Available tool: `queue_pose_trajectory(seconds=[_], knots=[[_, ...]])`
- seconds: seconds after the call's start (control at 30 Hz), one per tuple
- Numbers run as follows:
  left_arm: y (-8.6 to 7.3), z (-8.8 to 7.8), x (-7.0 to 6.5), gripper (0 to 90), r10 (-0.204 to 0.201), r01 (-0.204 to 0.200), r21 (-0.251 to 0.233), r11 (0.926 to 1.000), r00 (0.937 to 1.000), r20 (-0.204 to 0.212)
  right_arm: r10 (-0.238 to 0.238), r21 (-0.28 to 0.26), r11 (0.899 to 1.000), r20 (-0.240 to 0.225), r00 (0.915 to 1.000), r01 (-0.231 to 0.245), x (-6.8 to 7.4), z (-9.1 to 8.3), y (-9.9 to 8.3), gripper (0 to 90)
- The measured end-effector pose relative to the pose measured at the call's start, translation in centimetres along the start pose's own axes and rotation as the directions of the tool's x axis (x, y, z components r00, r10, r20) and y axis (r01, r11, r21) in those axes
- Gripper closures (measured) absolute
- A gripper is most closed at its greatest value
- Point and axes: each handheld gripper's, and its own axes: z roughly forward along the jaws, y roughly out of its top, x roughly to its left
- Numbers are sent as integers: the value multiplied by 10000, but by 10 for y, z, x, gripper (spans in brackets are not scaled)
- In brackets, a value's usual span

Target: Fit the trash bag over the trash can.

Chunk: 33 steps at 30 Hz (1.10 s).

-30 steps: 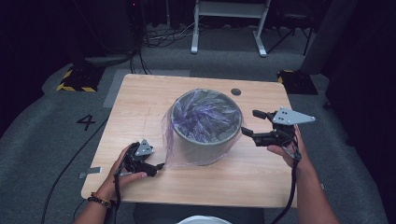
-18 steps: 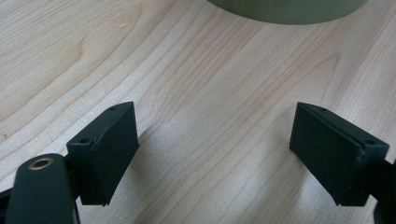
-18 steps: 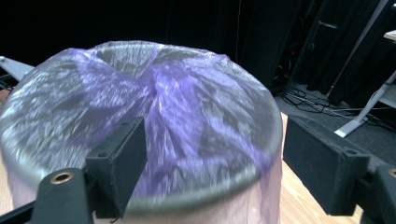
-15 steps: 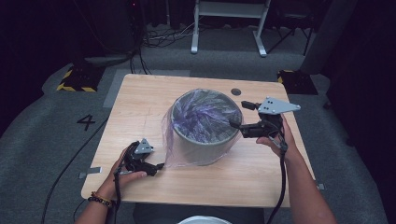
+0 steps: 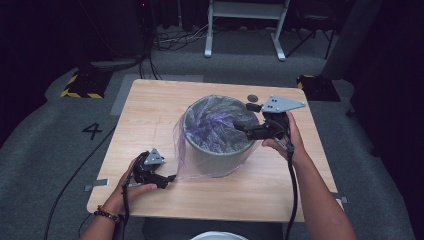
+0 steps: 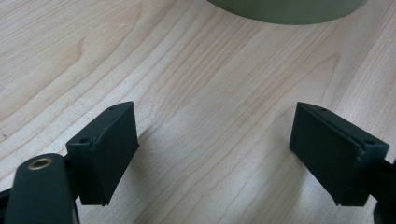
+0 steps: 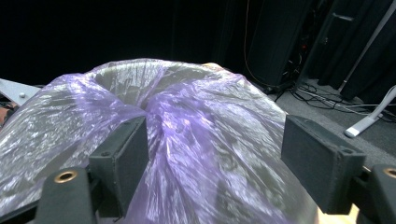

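Observation:
A grey-green round bin stands mid-table, and a thin purple plastic bag lies over its mouth and hangs down its left side. My right gripper hovers over the bin's right rim, pointing left. In the right gripper view the bag bulges under the right gripper. Its jaws have just closed a little but stand wide apart, with no pad pressing the film. My left gripper rests at the table's front left, near the bag's hanging edge. In the left gripper view the left gripper is open over bare wood, with the bin ahead.
On the wooden table, a small dark disc lies behind the bin. On the floor there are a painted "4", cables, a white frame's legs and yellow-black striped blocks.
My right gripper has moved left and slightly up, from beside the bin's right side to above its rim and the bag. The left gripper has stayed put.

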Motion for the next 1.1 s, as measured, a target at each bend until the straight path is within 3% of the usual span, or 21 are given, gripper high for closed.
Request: queue_pose_trajectory(seconds=[0.33,0.53,0.73,0.83,1.1], knots=[[0,0,0,149,15,-14,-6,10000,10000,30,-212,759,9968,-277,9994,233,7,20,12,297],[0,0,0,149,3,-3,1,10000,10000,32,-477,1662,9845,-580,9972,568,15,36,13,366],[0,0,0,149,-25,25,-19,10000,10000,34,-571,3151,9454,-918,9941,834,18,50,11,366],[0,0,0,149,-14,14,-26,10000,10000,33,-626,3937,9144,-927,9937,943,18,55,9,366],[0,0,0,149,-23,23,-16,10000,10000,34,-803,4943,8608,-1025,9915,1208,21,62,11,335]])
